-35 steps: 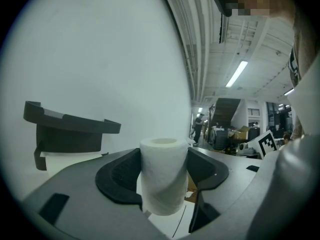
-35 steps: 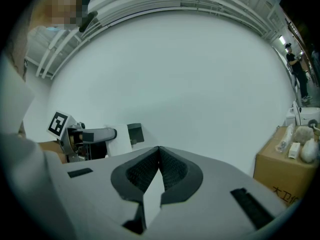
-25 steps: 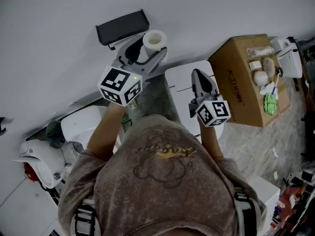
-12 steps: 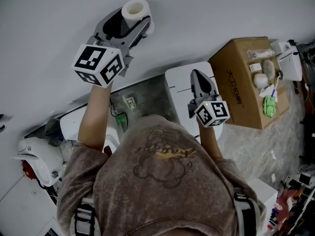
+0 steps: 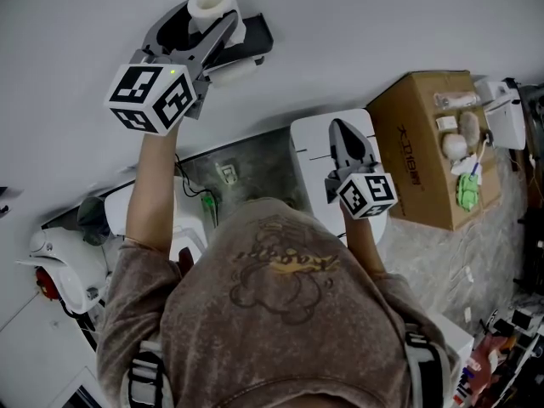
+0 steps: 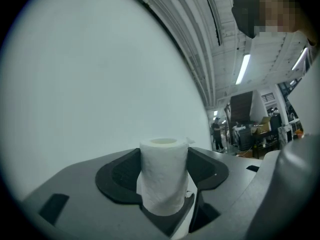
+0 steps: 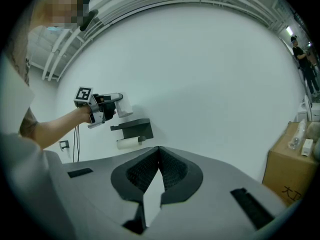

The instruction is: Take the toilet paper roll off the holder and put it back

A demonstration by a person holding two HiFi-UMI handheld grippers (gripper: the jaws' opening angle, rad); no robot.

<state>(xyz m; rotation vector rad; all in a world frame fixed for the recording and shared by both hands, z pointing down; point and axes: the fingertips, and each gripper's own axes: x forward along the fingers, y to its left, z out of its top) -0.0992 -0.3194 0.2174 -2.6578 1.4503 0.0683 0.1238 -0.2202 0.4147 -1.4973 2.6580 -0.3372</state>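
Note:
A white toilet paper roll [image 5: 210,2] stands upright between the jaws of my left gripper [image 5: 212,17], which is shut on it. In the left gripper view the roll [image 6: 162,176] fills the gap between the dark pads, with the bare wall behind. The black wall holder [image 5: 253,42] is just right of that gripper, and a second white roll [image 5: 231,72] hangs under it. The right gripper view shows the holder [image 7: 134,127], the hanging roll [image 7: 129,143] and the held roll [image 7: 123,105] above and left of them. My right gripper [image 5: 344,132] is shut and empty, its pads meeting [image 7: 159,151].
A white cabinet top [image 5: 316,143] lies under the right gripper. An open cardboard box [image 5: 421,155] with several small items stands to its right. A white toilet [image 5: 140,215] sits at lower left, and a wall socket [image 5: 225,175] with a cable is below the holder.
My left gripper has carried the roll up and to the left, from the holder's right side to just above its left end. The right gripper has stayed put.

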